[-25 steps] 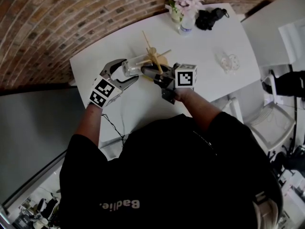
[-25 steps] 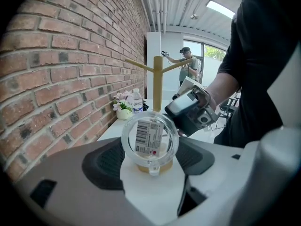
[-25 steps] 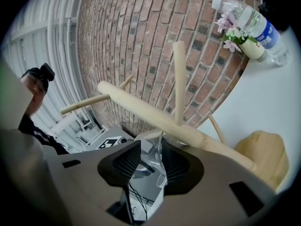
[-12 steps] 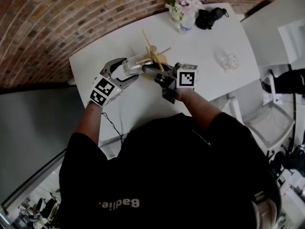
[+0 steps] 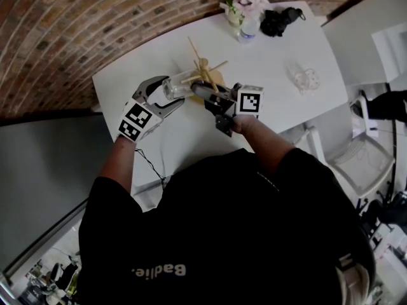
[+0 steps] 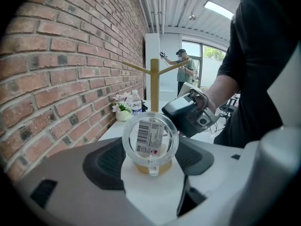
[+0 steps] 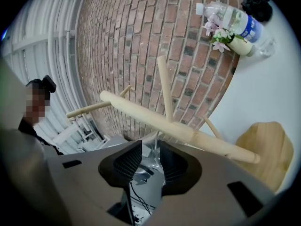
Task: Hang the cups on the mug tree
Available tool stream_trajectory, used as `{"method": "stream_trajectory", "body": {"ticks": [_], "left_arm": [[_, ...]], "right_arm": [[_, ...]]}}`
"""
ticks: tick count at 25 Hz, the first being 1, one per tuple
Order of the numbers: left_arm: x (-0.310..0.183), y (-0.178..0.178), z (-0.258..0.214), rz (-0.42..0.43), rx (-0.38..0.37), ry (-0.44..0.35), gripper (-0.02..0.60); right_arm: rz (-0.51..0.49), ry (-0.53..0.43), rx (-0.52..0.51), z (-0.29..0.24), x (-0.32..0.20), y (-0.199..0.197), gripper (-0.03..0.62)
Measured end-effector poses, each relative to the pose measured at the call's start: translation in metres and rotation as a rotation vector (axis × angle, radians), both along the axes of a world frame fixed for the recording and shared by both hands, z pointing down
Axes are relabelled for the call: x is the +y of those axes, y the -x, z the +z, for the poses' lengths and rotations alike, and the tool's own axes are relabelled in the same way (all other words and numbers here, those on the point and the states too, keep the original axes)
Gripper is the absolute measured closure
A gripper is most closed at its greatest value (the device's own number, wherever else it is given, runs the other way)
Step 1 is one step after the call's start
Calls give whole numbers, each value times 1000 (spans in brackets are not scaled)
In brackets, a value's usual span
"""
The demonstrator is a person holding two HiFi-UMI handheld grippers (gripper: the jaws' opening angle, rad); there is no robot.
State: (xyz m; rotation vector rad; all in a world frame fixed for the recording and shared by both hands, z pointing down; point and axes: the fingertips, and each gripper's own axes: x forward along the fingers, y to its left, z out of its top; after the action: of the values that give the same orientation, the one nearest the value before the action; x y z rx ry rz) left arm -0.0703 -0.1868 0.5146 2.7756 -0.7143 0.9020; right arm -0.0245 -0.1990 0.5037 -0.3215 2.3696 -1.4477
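Note:
A clear glass cup [image 6: 150,142] with a barcode label on its base lies on its side between my left gripper's [image 6: 149,160] pads, which grip its walls. In the head view this cup [image 5: 173,88] hangs just left of the wooden mug tree [image 5: 205,75]. My right gripper [image 5: 197,90] reaches in from the right, and its jaws are closing. A thin clear edge of the cup [image 7: 154,157] stands between its pads, with a gap on the left side. The tree's trunk [image 7: 178,128] crosses just beyond the right gripper [image 7: 151,163]. A second clear cup [image 5: 305,81] stands at the right of the table.
The white table [image 5: 280,49] has a brick wall behind it. A vase of flowers [image 5: 245,5], a water bottle [image 5: 249,32] and a black object [image 5: 280,23] sit at the back edge. A white chair [image 5: 365,164] stands to the right.
Both grippers and the cup have crept slightly toward the mug tree. The left gripper's hold on the cup is unchanged.

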Motion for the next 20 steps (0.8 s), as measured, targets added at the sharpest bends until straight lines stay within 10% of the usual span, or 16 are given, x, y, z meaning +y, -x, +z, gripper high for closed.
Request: {"method": "stream_trajectory", "body": {"ticks": [20], "left_arm": [[0,-1,8,2,-55,-22,225]], "right_arm": [[34,51,-62,4,-3,-3,441]]}}
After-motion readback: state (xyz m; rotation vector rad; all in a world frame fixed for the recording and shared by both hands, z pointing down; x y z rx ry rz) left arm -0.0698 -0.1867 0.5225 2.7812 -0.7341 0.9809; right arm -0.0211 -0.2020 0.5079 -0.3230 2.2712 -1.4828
